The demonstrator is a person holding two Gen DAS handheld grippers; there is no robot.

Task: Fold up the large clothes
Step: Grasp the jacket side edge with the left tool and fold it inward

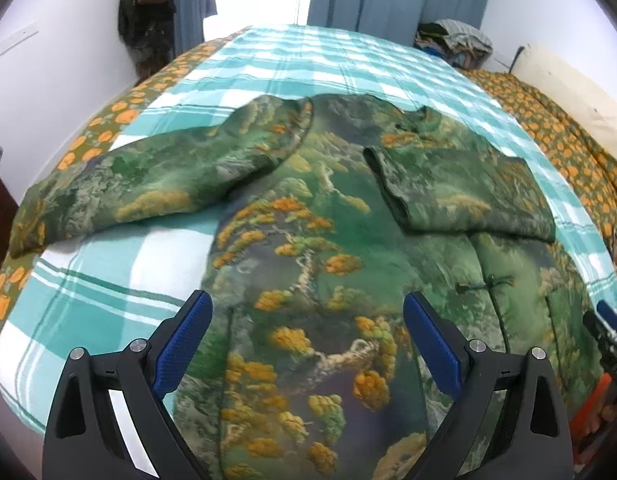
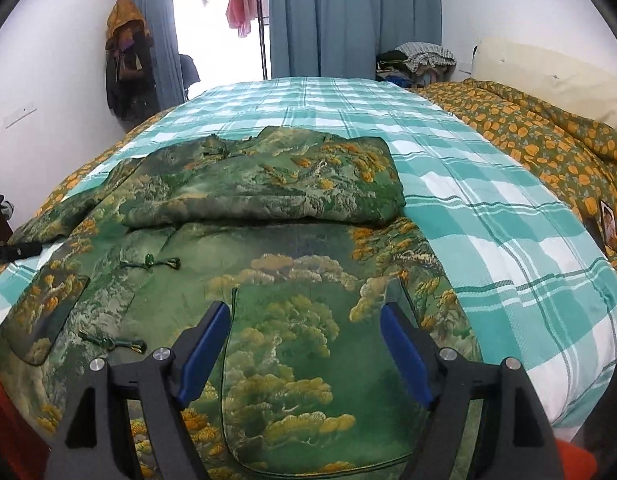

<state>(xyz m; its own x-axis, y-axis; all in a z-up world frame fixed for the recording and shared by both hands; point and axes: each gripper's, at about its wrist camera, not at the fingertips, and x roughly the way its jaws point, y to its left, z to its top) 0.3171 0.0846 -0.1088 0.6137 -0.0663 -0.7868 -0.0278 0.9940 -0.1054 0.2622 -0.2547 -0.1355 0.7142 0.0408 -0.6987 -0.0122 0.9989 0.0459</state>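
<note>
A large green jacket [image 1: 308, 240] with an orange and yellow landscape print lies flat on the bed; it also shows in the right wrist view [image 2: 292, 280]. Its right sleeve [image 2: 268, 188] is folded across the chest. Its left sleeve [image 1: 148, 176] stretches out to the left. Knot buttons [image 2: 152, 262] run down the front. My left gripper [image 1: 308, 320] is open, hovering over the jacket's lower left part. My right gripper [image 2: 306, 326] is open over the lower right part, above a pocket [image 2: 284, 380]. The tip of the right gripper shows at the edge of the left wrist view [image 1: 604, 332].
The bed has a teal and white plaid cover [image 2: 488, 220]. An orange-flowered quilt [image 2: 548, 140] lies along its right side. A pile of clothes [image 2: 420, 60] sits at the far corner, by blue curtains [image 2: 328, 20]. Bags hang on the left wall [image 2: 126, 60].
</note>
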